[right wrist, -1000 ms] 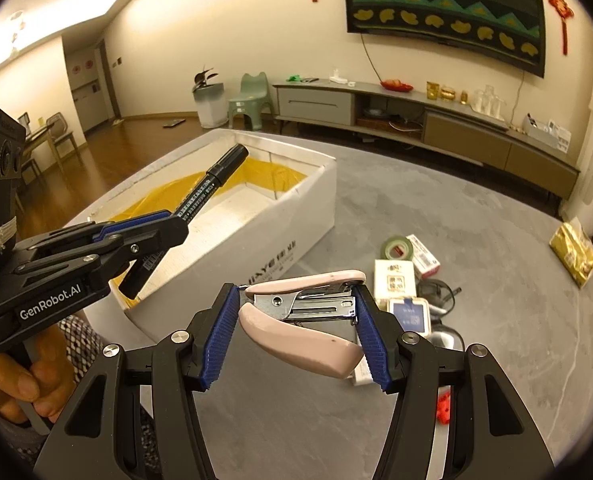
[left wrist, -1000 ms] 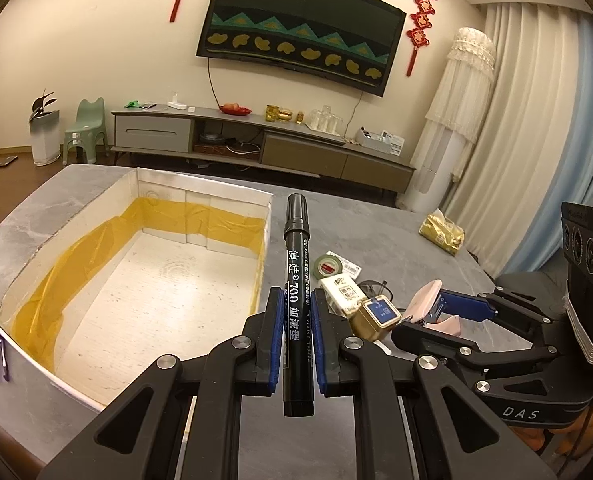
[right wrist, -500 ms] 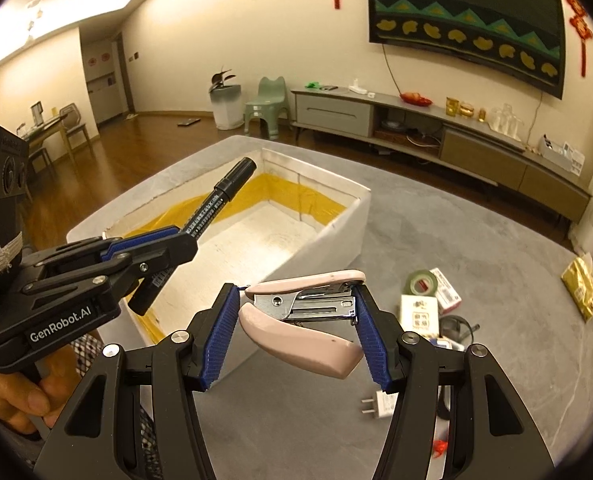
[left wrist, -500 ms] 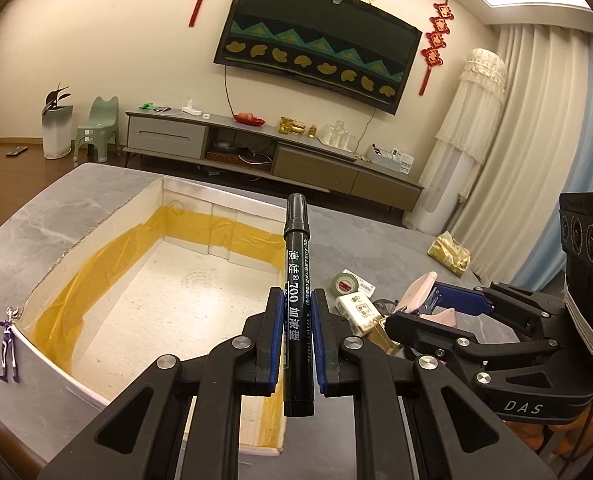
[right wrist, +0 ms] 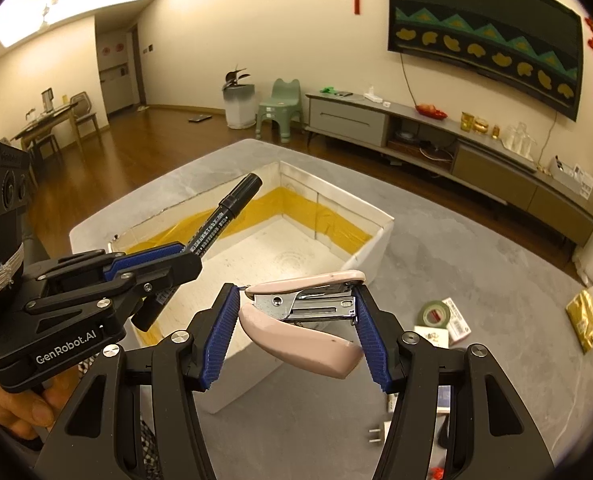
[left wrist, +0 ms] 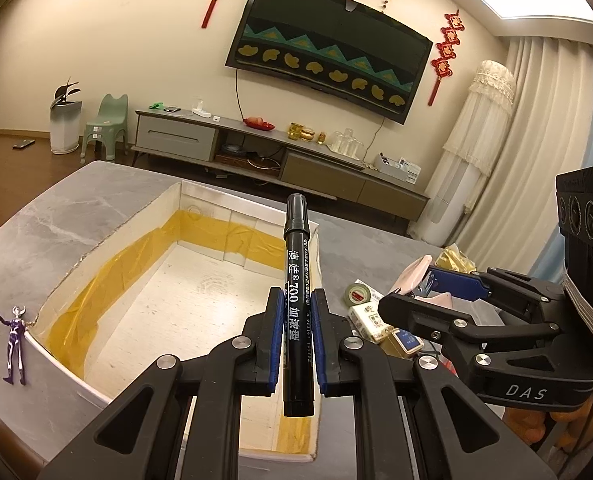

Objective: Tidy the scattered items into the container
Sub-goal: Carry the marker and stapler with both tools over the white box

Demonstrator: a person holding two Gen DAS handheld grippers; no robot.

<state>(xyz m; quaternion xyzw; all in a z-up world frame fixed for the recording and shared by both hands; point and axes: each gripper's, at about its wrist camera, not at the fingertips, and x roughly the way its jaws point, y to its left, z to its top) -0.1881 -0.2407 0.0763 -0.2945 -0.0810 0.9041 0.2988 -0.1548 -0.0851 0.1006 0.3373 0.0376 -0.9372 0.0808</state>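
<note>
Hovering above the box, the left gripper pinched a marker; the right gripper clamped a stapler.

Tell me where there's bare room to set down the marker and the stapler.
The box floor is bare from wall to wall, bordered by yellow tape. The table is also bare between the box's right wall and the tape roll. Around that roll it is crowded with small packets.

Marker: black, capped, upright between the left jaws, cap end forward.
Stapler: pink, lying crosswise between the right jaws.
Container: white open box, yellow-taped inside, below both jaws.
</note>
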